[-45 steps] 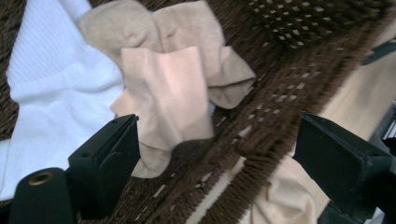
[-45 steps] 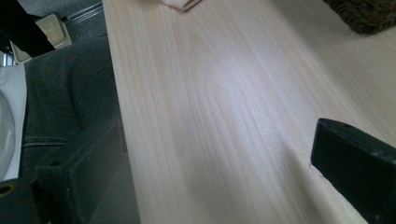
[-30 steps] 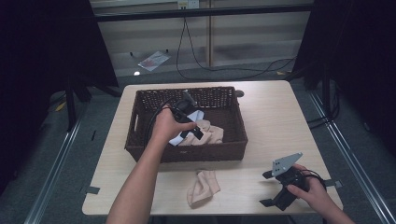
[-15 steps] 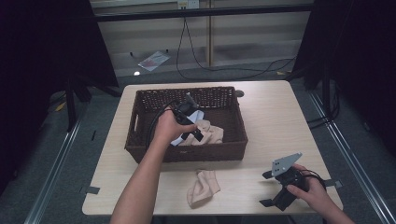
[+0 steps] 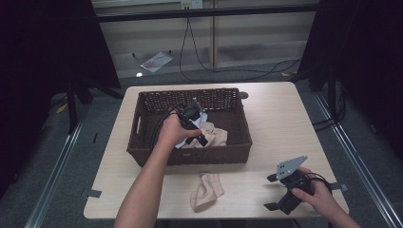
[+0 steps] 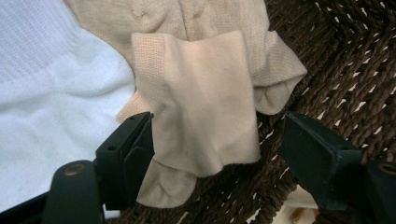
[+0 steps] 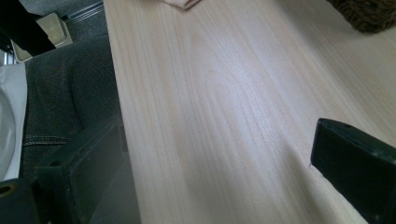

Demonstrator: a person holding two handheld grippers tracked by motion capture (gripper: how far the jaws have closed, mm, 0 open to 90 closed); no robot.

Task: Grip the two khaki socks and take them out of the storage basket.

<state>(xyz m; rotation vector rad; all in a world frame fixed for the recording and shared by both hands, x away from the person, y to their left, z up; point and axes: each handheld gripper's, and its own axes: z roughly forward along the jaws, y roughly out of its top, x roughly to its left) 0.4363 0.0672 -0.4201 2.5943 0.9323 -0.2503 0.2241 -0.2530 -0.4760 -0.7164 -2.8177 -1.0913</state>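
Your L gripper (image 6: 212, 154) is inside the wicker basket (image 5: 142, 154), jaws just closing around the beige sock (image 6: 205, 98) w/o pinching yet (white sock (image 6: 51, 93) beside it). Risk: one pad only grazes the fabric, so it slips free. R gripper (image 5: 285, 190) rests unclenched outside the basket.

Beige sock (image 6: 205, 98), fine knit, in dark brown woven basket (image 5: 142, 152); white ribbed cloth (image 6: 51, 107) beside it; second beige sock (image 5: 205, 190) on pale wood-grain table (image 5: 275, 123); black gripper bodies, grey plate (image 5: 291, 166)
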